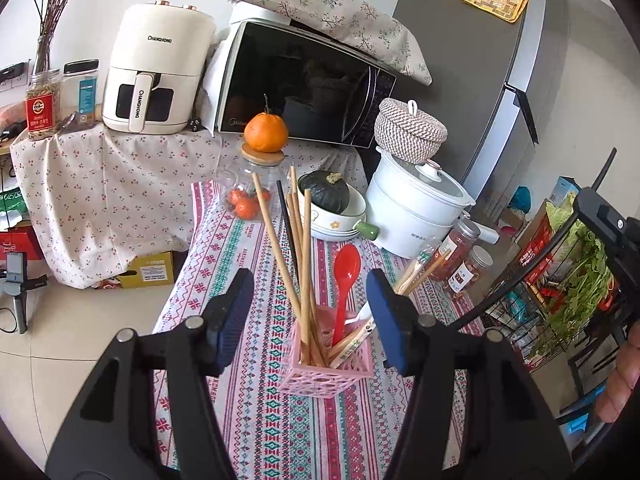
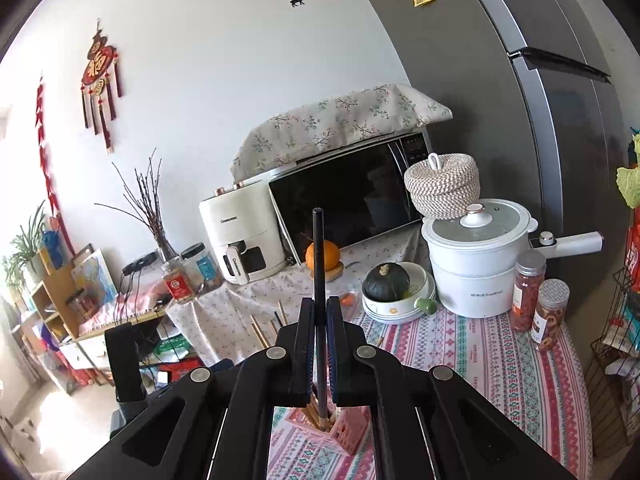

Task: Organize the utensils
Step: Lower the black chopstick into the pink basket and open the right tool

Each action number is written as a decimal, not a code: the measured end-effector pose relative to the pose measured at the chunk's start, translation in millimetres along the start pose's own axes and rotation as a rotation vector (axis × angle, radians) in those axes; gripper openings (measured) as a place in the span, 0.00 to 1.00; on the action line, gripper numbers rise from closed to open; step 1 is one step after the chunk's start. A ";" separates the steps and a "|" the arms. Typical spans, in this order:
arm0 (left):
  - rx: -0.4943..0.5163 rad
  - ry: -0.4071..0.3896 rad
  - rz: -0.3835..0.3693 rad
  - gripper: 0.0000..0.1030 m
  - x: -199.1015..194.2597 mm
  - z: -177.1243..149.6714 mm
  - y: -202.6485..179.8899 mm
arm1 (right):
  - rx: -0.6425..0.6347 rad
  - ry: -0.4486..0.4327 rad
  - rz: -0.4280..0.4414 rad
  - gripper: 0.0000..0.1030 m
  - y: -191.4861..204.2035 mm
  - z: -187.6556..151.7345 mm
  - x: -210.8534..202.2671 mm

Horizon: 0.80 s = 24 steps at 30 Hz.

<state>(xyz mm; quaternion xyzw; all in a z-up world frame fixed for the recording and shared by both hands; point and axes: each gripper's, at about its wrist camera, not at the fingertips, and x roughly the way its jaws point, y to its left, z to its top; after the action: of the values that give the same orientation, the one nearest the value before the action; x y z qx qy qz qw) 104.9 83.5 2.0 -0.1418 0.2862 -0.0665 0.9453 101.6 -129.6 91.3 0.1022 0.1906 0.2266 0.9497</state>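
My left gripper [image 1: 308,316] hangs open, its blue pads either side of the pink plastic lattice holder [image 1: 326,364] without touching it. The holder stands mid-surface on the patterned cloth [image 1: 248,400], light and likely to tip. It holds pale wooden chopsticks [image 1: 306,276] and a red plastic spoon [image 1: 345,284]. My right gripper [image 2: 319,312] is clamped on a thin black chopstick [image 2: 318,248], upright over the holder, stiff, light, probably slick; I grip it mid-shaft.
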 end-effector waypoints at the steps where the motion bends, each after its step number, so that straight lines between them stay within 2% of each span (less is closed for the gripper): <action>1: 0.005 0.012 0.006 0.60 -2.3 -1.4 2.4 | -0.023 0.001 -0.001 0.05 6.9 0.1 5.5; 7: 0.028 0.050 0.036 0.62 -11.2 -7.4 18.1 | -0.128 0.009 -0.027 0.05 35.9 -6.4 44.7; 12: 0.023 0.092 0.046 0.62 -7.1 -12.9 29.7 | -0.179 0.032 -0.068 0.05 42.7 -12.5 78.3; 24: 0.009 0.127 0.023 0.62 -1.5 -12.2 34.1 | -0.098 0.111 -0.086 0.06 23.1 -41.1 129.5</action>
<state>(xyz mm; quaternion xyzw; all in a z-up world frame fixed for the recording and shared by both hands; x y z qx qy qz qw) 98.3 113.4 -17.3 -0.1298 0.3470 -0.0657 0.9265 182.5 -44.1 19.7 0.0344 0.2358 0.1999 0.9504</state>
